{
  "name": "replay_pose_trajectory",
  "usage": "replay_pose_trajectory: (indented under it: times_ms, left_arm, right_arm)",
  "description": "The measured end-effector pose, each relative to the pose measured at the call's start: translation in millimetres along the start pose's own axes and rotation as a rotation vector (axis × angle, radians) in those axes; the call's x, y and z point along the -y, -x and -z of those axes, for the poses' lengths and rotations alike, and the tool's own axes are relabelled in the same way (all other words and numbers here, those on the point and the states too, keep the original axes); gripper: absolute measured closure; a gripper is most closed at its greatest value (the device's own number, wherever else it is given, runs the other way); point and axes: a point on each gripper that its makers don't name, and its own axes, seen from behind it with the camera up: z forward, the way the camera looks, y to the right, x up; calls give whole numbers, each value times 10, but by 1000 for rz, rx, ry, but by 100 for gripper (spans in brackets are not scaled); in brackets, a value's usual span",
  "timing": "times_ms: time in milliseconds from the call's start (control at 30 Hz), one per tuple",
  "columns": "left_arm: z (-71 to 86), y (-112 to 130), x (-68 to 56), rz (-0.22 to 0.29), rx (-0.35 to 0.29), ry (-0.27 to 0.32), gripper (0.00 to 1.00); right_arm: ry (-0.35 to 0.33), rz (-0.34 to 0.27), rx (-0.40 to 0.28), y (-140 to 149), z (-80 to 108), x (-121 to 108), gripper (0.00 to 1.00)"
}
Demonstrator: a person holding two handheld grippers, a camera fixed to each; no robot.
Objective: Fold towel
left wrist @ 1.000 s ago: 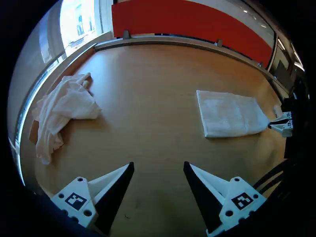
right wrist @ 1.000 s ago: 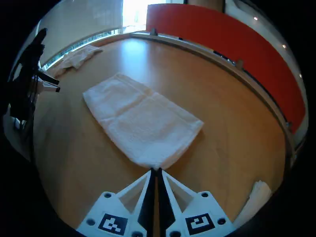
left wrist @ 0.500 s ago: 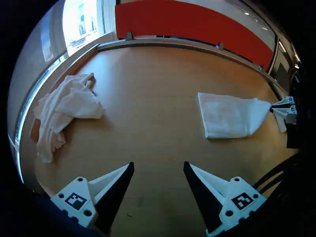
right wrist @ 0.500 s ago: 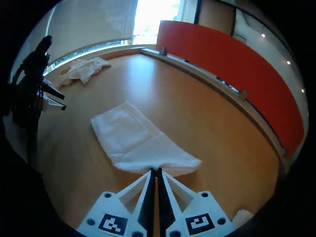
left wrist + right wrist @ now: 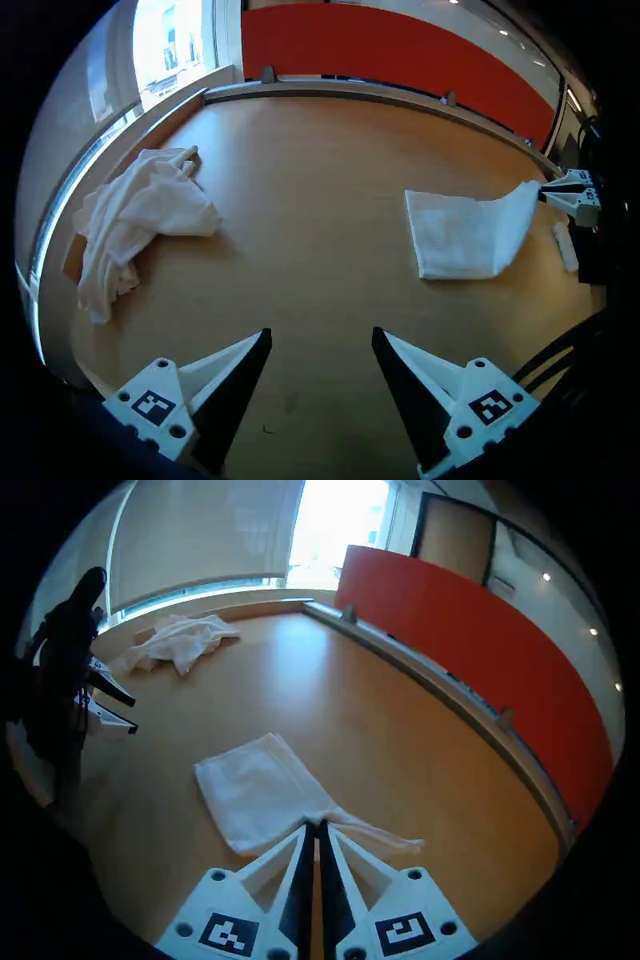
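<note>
A white folded towel (image 5: 460,234) lies on the wooden table (image 5: 320,200) at the right of the left gripper view. My right gripper (image 5: 318,832) is shut on its near corner and holds that corner up off the table; the towel (image 5: 260,796) slopes away from it. The same right gripper (image 5: 552,194) shows at the far right of the left gripper view, pinching the raised corner. My left gripper (image 5: 320,340) stands open over bare table near the front edge, well apart from the towel. It appears again as the left gripper (image 5: 120,712) at the left of the right gripper view.
A crumpled white cloth (image 5: 136,220) lies at the far left by the window; the same crumpled cloth (image 5: 180,640) sits at the back in the right gripper view. A red panel (image 5: 384,48) runs behind the table's rear rail. A small white piece (image 5: 564,246) lies at the right edge.
My right gripper has risen and pulled back with the towel's corner, lifting that end off the table. The left gripper has stayed open and nearly still.
</note>
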Motion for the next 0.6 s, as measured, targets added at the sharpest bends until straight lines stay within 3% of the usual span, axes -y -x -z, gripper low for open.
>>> replay_pose_trajectory:
  times_ms: [367,600]
  left_arm:
    - [74,4,27,15,-6,8,7]
    - [165,1,-27,45,-21,28,7]
  right_arm:
    - [-40,41,-2,-169,-154,150,96]
    - [-101,96,-3,-372,-365,396,96]
